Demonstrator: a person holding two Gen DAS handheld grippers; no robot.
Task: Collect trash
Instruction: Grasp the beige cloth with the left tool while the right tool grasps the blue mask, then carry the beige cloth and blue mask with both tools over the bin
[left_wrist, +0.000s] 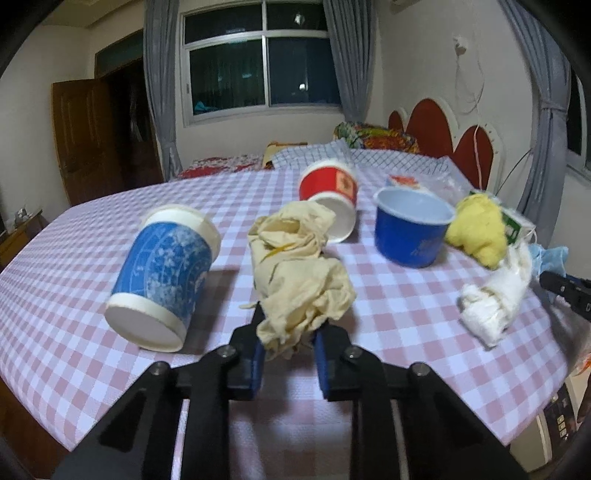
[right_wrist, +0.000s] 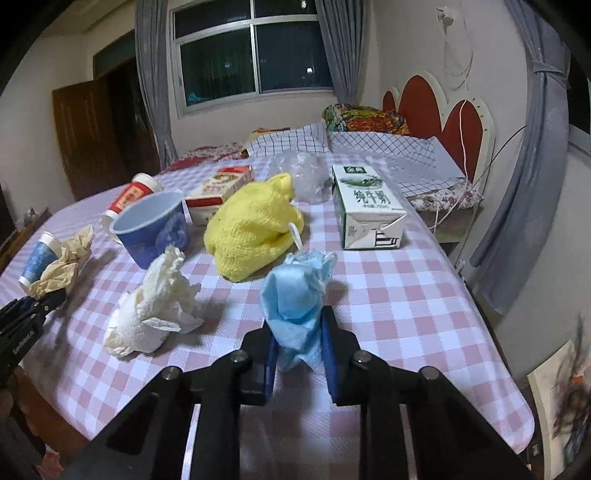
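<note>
My left gripper is shut on a crumpled beige paper wad that stands up between its blue pads, near the front of the pink checked table. My right gripper is shut on a crumpled light-blue face mask. A white tissue wad lies on the cloth between the two grippers. In the right wrist view the left gripper shows at the far left edge with the beige wad.
A blue patterned cup lies on its side at left, a red cup lies tipped behind, and a blue bowl stands upright. A yellow knitted cloth, a milk carton, a red-white box and a clear plastic bag sit farther back.
</note>
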